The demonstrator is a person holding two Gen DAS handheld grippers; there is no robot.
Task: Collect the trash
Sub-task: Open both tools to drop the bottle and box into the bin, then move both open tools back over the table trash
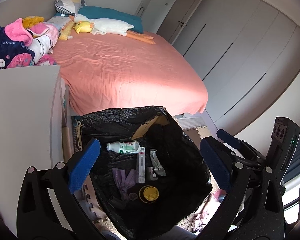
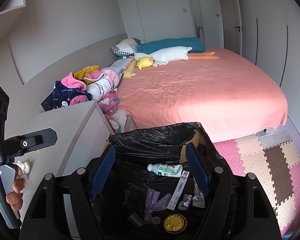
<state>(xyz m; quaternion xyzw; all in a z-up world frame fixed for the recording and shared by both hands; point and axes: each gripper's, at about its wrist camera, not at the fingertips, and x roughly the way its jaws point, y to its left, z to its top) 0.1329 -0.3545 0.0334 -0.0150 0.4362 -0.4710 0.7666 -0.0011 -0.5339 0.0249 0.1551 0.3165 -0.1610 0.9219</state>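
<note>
A cardboard box lined with a black trash bag (image 1: 130, 120) stands on the floor at the foot of the bed; it also shows in the right wrist view (image 2: 150, 140). Inside lie a white plastic bottle (image 1: 123, 147) (image 2: 165, 169), a slim white carton (image 1: 140, 167) (image 2: 177, 192), a purple wrapper (image 1: 124, 180) (image 2: 155, 199), foil scraps (image 1: 157, 163) and a gold lid (image 1: 149, 193) (image 2: 175, 223). My left gripper (image 1: 150, 164) is open and empty above the box. My right gripper (image 2: 151, 172) is open and empty above it too.
A bed with a pink sheet (image 1: 120, 64) (image 2: 200, 92) carries plush toys, pillows and bundled blankets. A grey cabinet (image 1: 24, 116) (image 2: 70, 124) stands left of the box. Foam puzzle mats (image 2: 260, 160) cover the floor on the right. White wardrobes (image 1: 240, 50) line the right wall.
</note>
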